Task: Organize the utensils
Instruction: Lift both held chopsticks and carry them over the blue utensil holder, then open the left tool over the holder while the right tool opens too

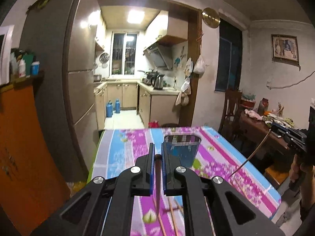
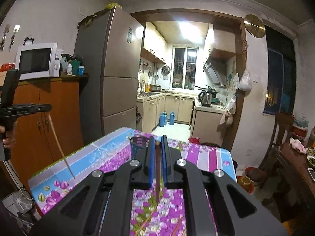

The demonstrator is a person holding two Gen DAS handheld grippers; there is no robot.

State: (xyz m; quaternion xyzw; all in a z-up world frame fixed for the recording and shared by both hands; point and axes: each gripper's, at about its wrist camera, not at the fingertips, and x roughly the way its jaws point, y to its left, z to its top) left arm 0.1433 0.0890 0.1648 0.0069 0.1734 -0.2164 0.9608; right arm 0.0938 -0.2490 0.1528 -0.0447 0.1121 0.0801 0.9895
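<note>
1. Right now the left gripper (image 1: pixel 157 151) is clamping a chopstick (image 1: pixel 158 179); its blue pads are sitting nearly together with only the dark, tapered stick between them; the blunt end is pinched at the fingertips and the thin end is hanging down toward the cloth.
2. Likewise the right gripper (image 2: pixel 157 143) is pinching a second chopstick (image 2: pixel 158 173) in the same way; the jaws are almost closed on it, thick end up, point down.
3. Both grippers are hovering above the table (image 1: pixel 256 179), on the near side of the cup; neither held stick is touching the cloth.
4. A dark, see-through cup (image 1: pixel 182 149) is standing upright on the flowered cloth, just beyond the left gripper and slightly to its right; in the right wrist view the cup (image 2: pixel 137 145) is showing just left of the right gripper's fingertips.
5. More chopsticks (image 1: pixel 173 214) are lying loose on the cloth nearer than the cup, under the left gripper; two more ends (image 2: pixel 145 222) are showing under the right gripper; how many in all, I cannot tell.
6. Each camera is catching the other gripper off to the side of the cup, with its stick slanting down; a hand (image 1: pixel 299 169) is gripping the right tool's handle.
</note>
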